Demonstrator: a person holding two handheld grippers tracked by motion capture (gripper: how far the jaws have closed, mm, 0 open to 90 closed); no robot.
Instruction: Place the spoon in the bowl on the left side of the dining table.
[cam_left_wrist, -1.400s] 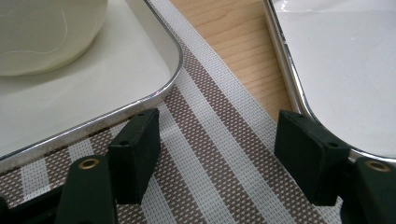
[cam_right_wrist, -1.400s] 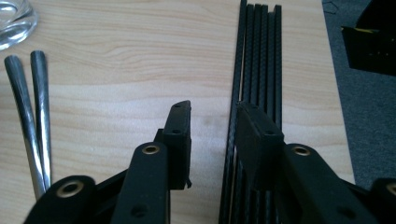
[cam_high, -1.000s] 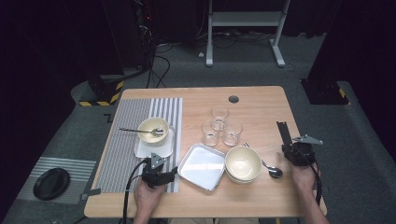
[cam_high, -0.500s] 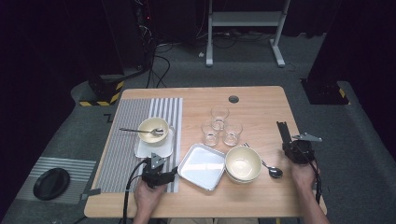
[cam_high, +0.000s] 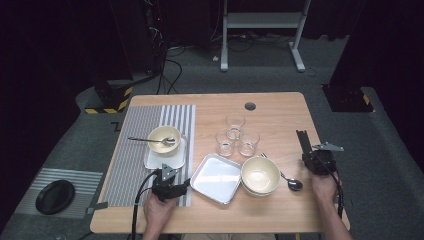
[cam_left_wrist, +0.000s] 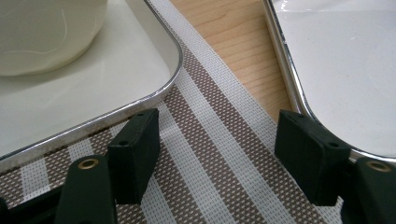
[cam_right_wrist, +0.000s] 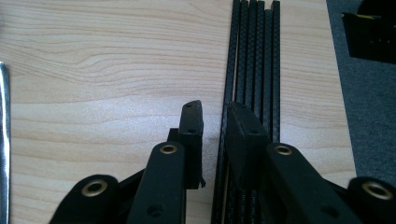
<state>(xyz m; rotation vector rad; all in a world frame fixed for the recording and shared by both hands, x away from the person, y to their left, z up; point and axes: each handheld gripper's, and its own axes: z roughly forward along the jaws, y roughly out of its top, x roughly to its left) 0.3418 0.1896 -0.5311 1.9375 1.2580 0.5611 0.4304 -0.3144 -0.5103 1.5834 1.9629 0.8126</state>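
At the worktop's (cam_high: 280, 210) right edge, our right gripper's (cam_right_wrist: 212, 116) jaws had narrowed around black carbon rods (cam_right_wrist: 252, 56), ungrasped; left gripper (cam_left_wrist: 215, 140) wide open, empty.

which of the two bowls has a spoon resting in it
The bowl on the small tray, on the striped mat at the left; a spoon lies across it. The stacked bowl by the empty tray holds none.

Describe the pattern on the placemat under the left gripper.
Brown and white stripes on the placemat, clearest in the left gripper view.
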